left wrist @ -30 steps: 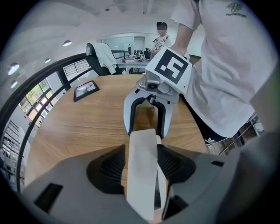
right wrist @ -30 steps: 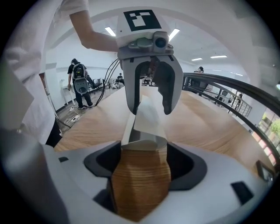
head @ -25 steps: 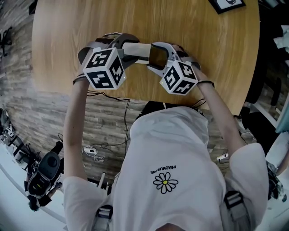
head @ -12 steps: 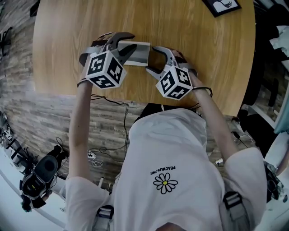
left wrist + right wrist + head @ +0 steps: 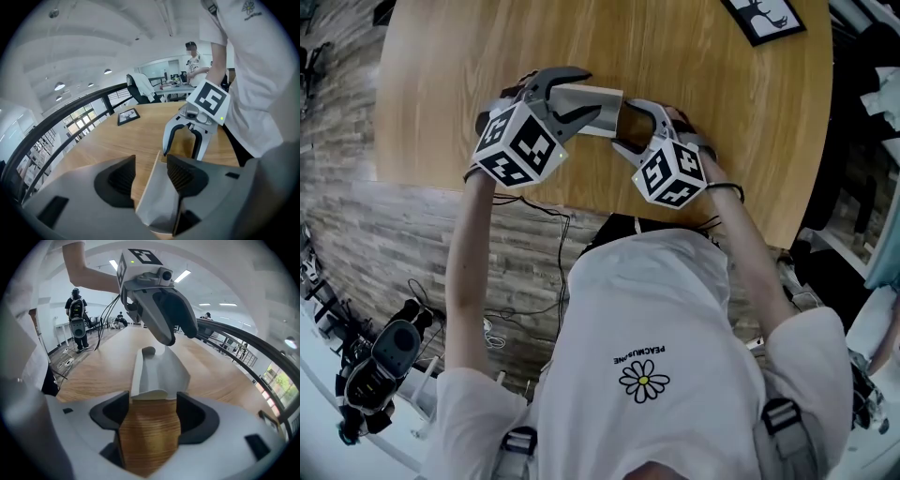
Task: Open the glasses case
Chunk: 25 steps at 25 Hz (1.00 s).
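While right tool (image 5: 153, 401) clamps glasses case (image 5: 586, 97), left tool (image 5: 150, 176), jaws just opened wider, loosely straddles flap (image 5: 157, 197); next: pinch flap, lift.

My head camera looks steeply down past the person (image 5: 656, 309) onto the tabletop (image 5: 722, 112). The left gripper (image 5: 579, 94) and right gripper (image 5: 623, 124) cameras sit close behind their fingers (image 5: 115, 178), facing each other; all three views share the glasses case (image 5: 600, 97) between them.
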### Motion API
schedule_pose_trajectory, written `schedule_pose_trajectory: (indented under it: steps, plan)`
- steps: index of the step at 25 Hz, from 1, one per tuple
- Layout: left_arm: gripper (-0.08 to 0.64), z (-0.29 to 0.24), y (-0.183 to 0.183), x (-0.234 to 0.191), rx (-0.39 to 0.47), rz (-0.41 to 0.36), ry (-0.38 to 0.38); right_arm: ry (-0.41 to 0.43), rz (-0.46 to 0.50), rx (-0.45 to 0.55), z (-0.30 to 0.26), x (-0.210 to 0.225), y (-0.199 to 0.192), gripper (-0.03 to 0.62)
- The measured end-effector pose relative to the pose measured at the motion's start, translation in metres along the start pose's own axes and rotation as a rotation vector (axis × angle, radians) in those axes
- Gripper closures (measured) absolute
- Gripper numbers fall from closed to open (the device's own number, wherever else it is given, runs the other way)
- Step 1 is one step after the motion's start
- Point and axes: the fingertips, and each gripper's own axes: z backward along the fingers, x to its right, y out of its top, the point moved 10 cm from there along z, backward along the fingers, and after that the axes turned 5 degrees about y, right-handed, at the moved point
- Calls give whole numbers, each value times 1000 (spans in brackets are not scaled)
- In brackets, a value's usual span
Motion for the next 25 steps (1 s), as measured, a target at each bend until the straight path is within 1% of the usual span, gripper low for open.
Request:
schedule_pose_trajectory:
  steps: [2,4,7,9,11,13,16,17,18,19,20,21,22,23,25]
  plan:
    - [337,15,-8,-8,41,41,13,8,-10,21,-2,0,15,273]
    - [339,23,-8,-14,78,77,35,-12,-37,71,9,5,26,273]
    - [337,35,2,-14,105,96,93,-104,-85,171,39,16,45,273]
    - [339,46,12,-12,129,117,143,-171,-133,274,62,24,63,273]
    - [356,61,24,-12,194,152,223,-228,-177,400,84,31,82,273]
    - [410,82,37,-11,277,168,339,-286,-217,522,103,34,99,275]
    - [440,116,54,-4,355,132,515,-370,-287,670,126,32,111,275]
    - [456,125,57,0,378,143,575,-390,-309,710,132,30,113,275]
    - [474,134,58,6,411,183,641,-408,-327,743,137,27,116,275]
    - [485,141,59,13,464,256,712,-423,-341,767,141,23,118,276]
    - [488,146,59,20,529,347,787,-437,-351,783,144,20,119,289]
    - [497,150,59,27,583,427,855,-452,-357,791,147,16,121,346]
    - [508,153,58,34,611,483,914,-467,-359,796,149,13,123,434]
    - [519,155,56,41,618,522,966,-482,-358,799,151,10,124,470]
    - [537,154,50,55,602,582,1049,-516,-358,813,156,4,125,552]
